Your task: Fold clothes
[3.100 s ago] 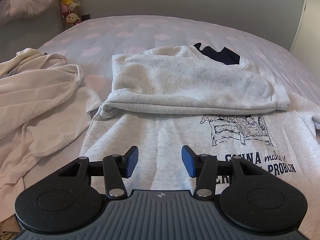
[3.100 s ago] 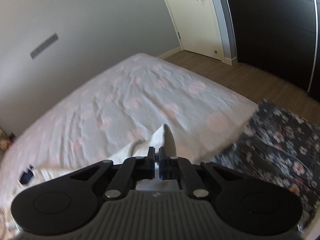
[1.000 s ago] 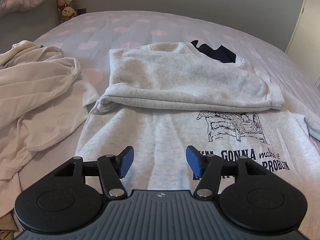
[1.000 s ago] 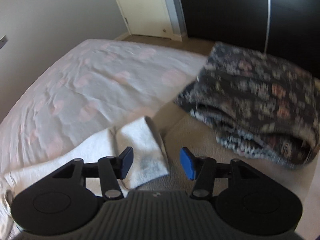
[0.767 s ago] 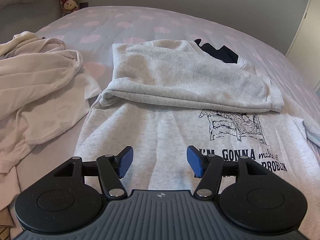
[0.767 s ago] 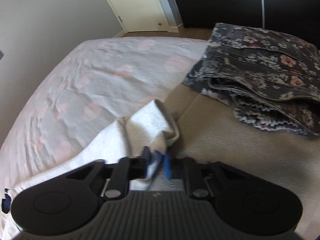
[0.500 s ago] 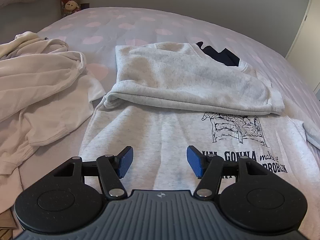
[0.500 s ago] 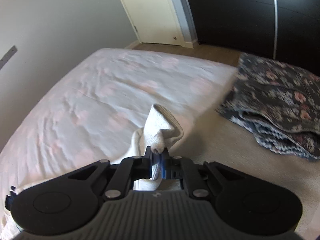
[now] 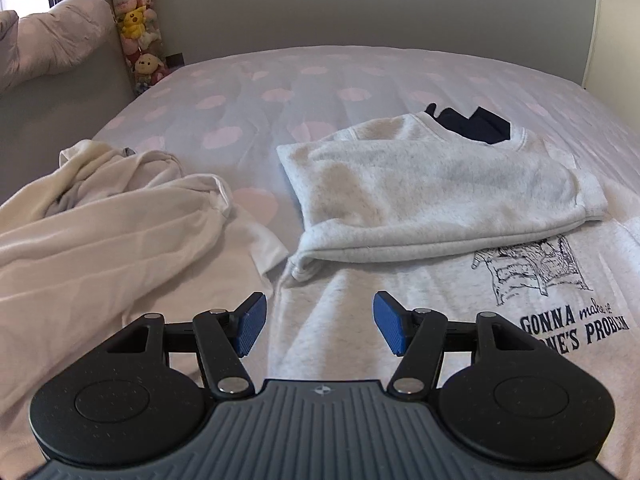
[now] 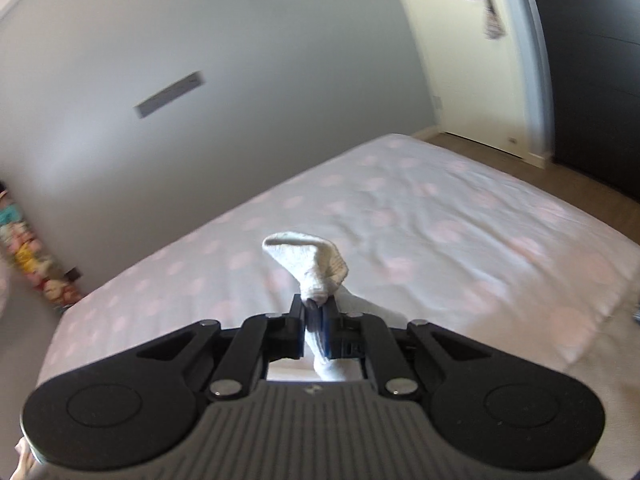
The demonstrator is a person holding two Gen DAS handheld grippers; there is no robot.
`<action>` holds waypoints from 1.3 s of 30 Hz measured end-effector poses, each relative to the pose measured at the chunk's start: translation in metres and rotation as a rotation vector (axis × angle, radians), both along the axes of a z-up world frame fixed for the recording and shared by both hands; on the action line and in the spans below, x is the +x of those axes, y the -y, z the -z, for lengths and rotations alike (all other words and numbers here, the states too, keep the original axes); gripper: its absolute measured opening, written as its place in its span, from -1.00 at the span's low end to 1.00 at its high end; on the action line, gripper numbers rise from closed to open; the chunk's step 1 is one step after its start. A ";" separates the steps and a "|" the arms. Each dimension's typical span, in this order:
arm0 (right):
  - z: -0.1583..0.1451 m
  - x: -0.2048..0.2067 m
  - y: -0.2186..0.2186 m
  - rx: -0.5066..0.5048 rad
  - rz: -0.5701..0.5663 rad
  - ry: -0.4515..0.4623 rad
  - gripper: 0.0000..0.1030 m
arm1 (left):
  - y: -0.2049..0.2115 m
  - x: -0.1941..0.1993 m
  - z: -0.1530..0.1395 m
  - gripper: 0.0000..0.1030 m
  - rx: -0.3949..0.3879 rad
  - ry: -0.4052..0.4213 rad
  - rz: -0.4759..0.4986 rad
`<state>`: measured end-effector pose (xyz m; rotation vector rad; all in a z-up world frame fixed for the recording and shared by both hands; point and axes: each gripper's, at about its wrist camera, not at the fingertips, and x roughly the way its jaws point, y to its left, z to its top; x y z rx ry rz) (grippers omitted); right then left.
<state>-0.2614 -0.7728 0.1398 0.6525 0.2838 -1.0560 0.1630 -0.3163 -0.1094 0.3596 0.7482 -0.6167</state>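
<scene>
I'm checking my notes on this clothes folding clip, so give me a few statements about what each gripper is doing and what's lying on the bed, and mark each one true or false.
1. The right gripper is shut on a sleeve cuff. True.
2. The left gripper is holding the grey sweatshirt. False: it is open, with the sweatshirt showing between its fingers and nothing pinched.
3. One sleeve is already folded across the sweatshirt's chest. True.
4. The cream garment is folded neatly. False: it lies crumpled, left of the sweatshirt.
5. The bed sheet is plain white. False: it has pink spots.
</scene>
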 end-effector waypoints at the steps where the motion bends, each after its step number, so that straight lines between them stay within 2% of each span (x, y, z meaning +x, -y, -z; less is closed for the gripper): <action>1: -0.006 0.016 -0.007 -0.010 -0.027 0.001 -0.82 | -0.004 0.006 -0.002 0.12 -0.002 0.018 -0.007; 5: -0.026 0.084 -0.035 -0.051 -0.133 -0.023 -0.83 | -0.024 0.022 0.000 0.12 -0.057 0.054 -0.038; 9: -0.032 0.148 -0.058 -0.074 -0.208 -0.043 -0.83 | -0.038 0.036 0.010 0.15 -0.059 0.031 -0.057; 11: -0.025 0.178 -0.069 -0.075 -0.248 -0.055 -0.83 | -0.043 0.041 0.013 0.15 -0.079 0.002 -0.060; 16: 0.021 0.253 -0.099 -0.008 -0.368 -0.073 -0.83 | -0.049 0.047 0.015 0.15 -0.147 -0.056 -0.038; 23: 0.116 0.340 -0.140 0.136 -0.497 -0.126 -0.83 | -0.048 0.053 0.023 0.15 -0.172 -0.109 -0.024; 27: 0.166 0.365 -0.159 0.197 -0.529 -0.195 -0.83 | -0.051 0.059 0.024 0.15 -0.214 -0.141 -0.031; 30: 0.196 0.374 -0.171 0.235 -0.541 -0.233 -0.83 | -0.049 0.063 0.030 0.15 -0.209 -0.164 -0.030; 35: 0.226 0.383 -0.177 0.278 -0.558 -0.283 -0.82 | -0.047 0.065 0.037 0.15 -0.195 -0.187 -0.032; 39: 0.230 0.382 -0.177 0.285 -0.577 -0.303 -0.75 | -0.043 0.064 0.038 0.15 -0.188 -0.196 -0.026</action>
